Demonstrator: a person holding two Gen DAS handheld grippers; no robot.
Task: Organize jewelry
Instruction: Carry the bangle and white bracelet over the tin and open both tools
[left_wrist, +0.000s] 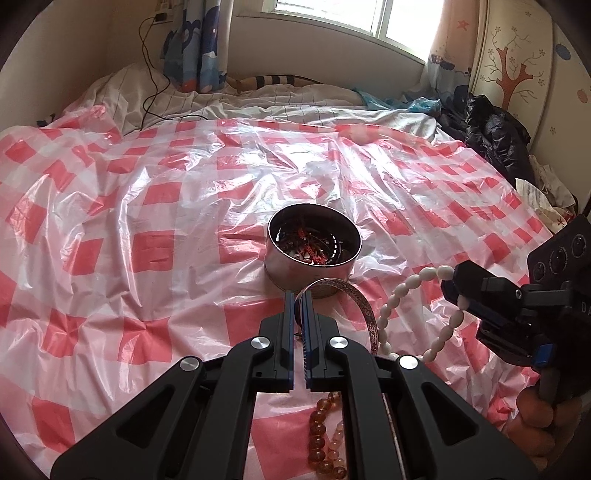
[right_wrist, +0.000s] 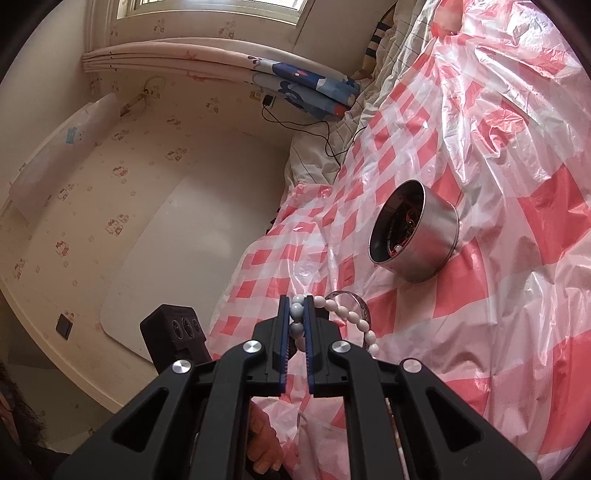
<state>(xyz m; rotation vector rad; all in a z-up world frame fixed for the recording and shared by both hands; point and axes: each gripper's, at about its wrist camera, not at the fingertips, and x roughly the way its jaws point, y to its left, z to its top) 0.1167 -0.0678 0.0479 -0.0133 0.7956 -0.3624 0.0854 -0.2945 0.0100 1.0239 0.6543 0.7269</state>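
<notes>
Jewelry fills the round metal tin (left_wrist: 313, 254) standing near the middle of the red-and-white checked plastic sheet (left_wrist: 147, 206) on the bed. The left gripper (left_wrist: 299, 295) pinches a patterned bangle (left_wrist: 364, 306); the right gripper (right_wrist: 297, 306) clamps a white oval-bead bracelet (right_wrist: 351, 315). Amber beads (left_wrist: 319, 435) lie at the sheet's near edge. No writing is legible.

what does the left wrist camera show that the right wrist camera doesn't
Only the left wrist view: amber beads on the sheet under the left tool, and a black jacket. Only the right wrist view: the wall and a wall switch. Both: the tin of jewelry, the bangle and the white beads.
</notes>
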